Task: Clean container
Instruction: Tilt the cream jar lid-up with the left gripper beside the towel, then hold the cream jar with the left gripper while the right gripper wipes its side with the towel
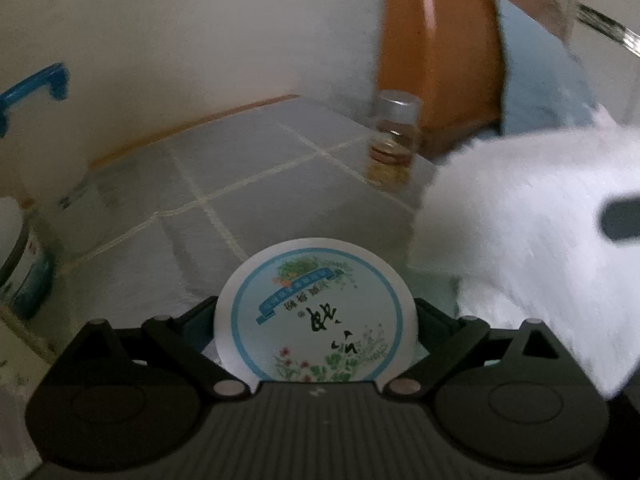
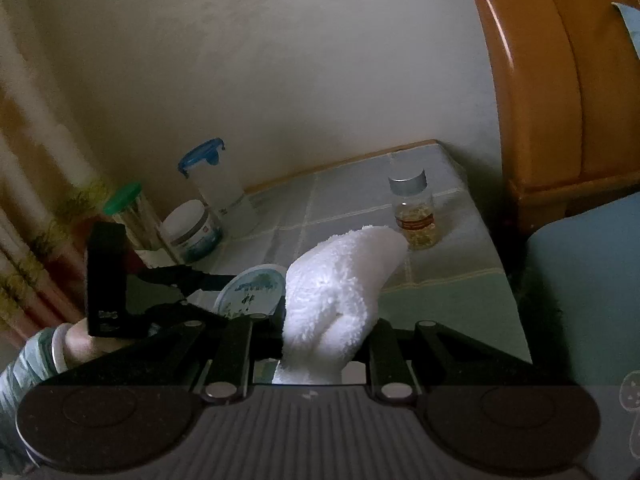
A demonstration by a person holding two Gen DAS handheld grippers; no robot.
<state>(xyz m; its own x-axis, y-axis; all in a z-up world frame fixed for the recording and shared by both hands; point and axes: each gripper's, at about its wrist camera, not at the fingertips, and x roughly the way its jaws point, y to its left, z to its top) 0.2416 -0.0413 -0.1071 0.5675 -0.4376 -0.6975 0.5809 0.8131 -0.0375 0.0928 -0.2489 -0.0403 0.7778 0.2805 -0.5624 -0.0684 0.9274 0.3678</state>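
My left gripper is shut on a round container, its fingers pressing the two sides. The white lid faces the camera, with a blue ring and flower print. In the right wrist view the same container sits in the left gripper, which a hand holds. My right gripper is shut on a fluffy white cloth that bulges forward just right of the container. The cloth looks blurred in the left wrist view, with one dark fingertip showing through. I cannot tell whether cloth and container touch.
A small glass bottle with a silver cap stands on the tiled tabletop. A blue-lidded clear jar, a green-lidded jar and a white-lidded tub crowd the back left corner. A wooden headboard and blue bedding border the right.
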